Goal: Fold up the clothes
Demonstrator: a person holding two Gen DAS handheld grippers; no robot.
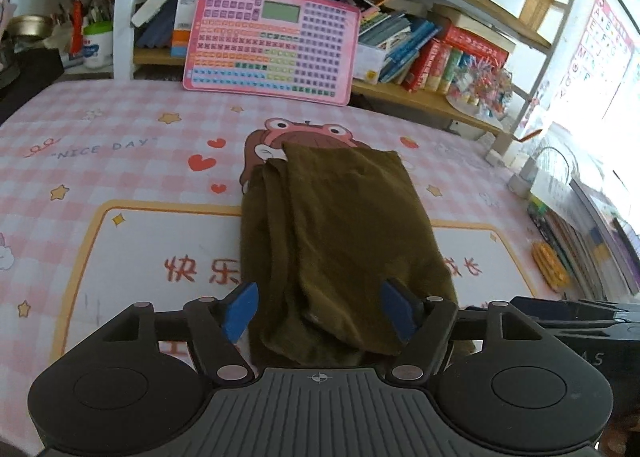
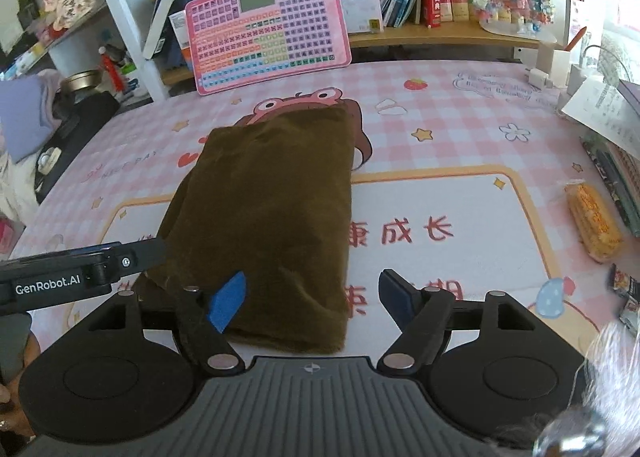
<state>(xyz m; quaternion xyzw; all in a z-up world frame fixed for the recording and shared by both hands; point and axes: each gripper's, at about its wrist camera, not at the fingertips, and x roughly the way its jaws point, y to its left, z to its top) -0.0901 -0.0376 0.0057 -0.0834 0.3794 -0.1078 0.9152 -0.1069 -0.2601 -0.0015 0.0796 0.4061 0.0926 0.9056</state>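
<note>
The olive-brown garment [image 2: 268,217] lies folded into a long rectangle in the middle of the desk [image 2: 460,129], on the pink checked mat with the cartoon frog print. Its far short edge covers the lower part of the frog, and its near short edge lies just in front of both grippers. In the right wrist view the right long edge is straight and clean, while the left long edge bulges out a little toward the near corner. In the left wrist view the garment [image 1: 340,233] shows several overlapping layers along its left side, and its near end is rumpled and thicker. The left gripper [image 1: 320,311] has its jaws spread wide and released, with the near end of the cloth between the two blue pads but not pinched. The right gripper [image 2: 312,299] also has its jaws apart and holds nothing; its left pad is over the near edge of the cloth, and its right pad is over the bare mat. The pink keyboard toy [image 2: 266,23] leans against the shelf at the far edge of the desk, well apart from the garment. A yellow packet [image 2: 594,223] lies near the right edge of the desk. Bare mat shows on both sides of the garment.
</note>
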